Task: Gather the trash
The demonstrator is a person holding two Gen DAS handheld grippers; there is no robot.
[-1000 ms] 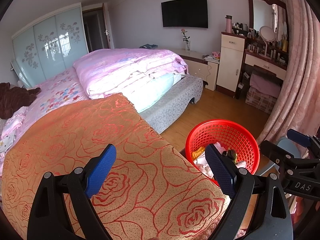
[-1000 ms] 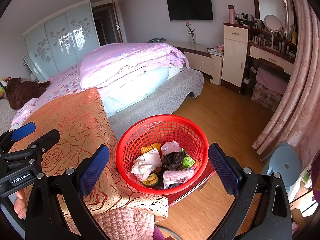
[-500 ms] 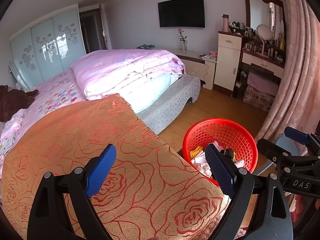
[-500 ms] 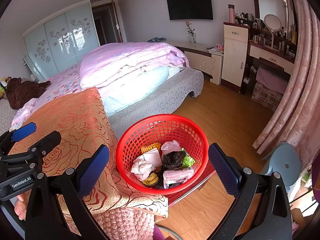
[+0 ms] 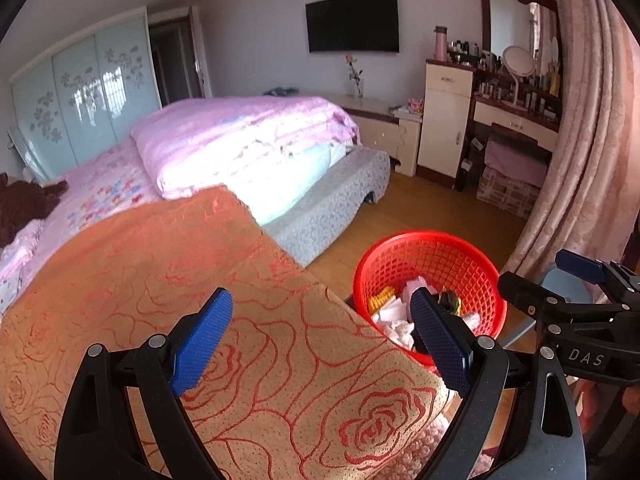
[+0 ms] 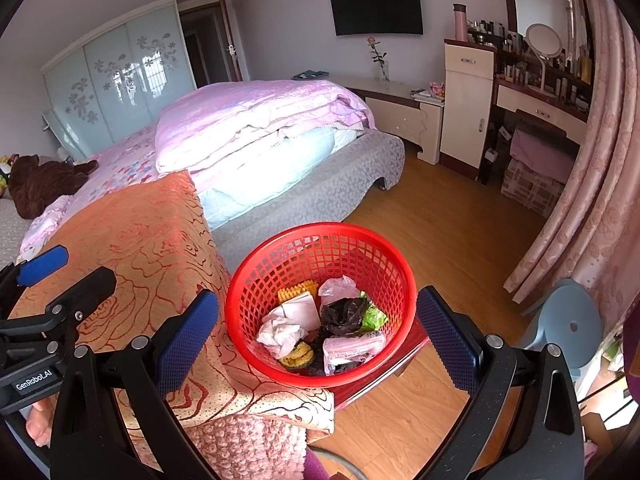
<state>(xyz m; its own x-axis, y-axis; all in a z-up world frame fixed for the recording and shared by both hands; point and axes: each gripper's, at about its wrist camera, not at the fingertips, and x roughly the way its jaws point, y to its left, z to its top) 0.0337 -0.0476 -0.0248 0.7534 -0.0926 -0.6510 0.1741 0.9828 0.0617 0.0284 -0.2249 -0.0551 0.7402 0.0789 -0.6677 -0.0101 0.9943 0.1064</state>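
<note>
A red mesh basket (image 6: 384,252) stands at the edge of a surface draped in an orange rose-patterned cloth (image 6: 152,240). It holds several pieces of trash: crumpled white paper (image 6: 278,332), a black bag (image 6: 342,314), a pink wrapper (image 6: 352,346) and a green wrapper (image 6: 374,317). My right gripper (image 6: 316,340) is open and empty, its jaws on either side of the basket, above it. My left gripper (image 5: 320,336) is open and empty over the cloth (image 5: 160,280), with the basket (image 5: 452,256) to its right. Each gripper shows in the other's view.
A bed (image 6: 260,132) with pink quilts lies behind. A wooden floor (image 6: 440,220), a dressing table (image 6: 536,108) and pink curtains (image 6: 600,200) are to the right. A blue stool (image 6: 568,320) stands by the curtain. A brown plush toy (image 6: 40,184) lies far left.
The left gripper has drifted slightly, shifting its view a little. The right gripper and the basket have stayed put. Both grippers remain open.
</note>
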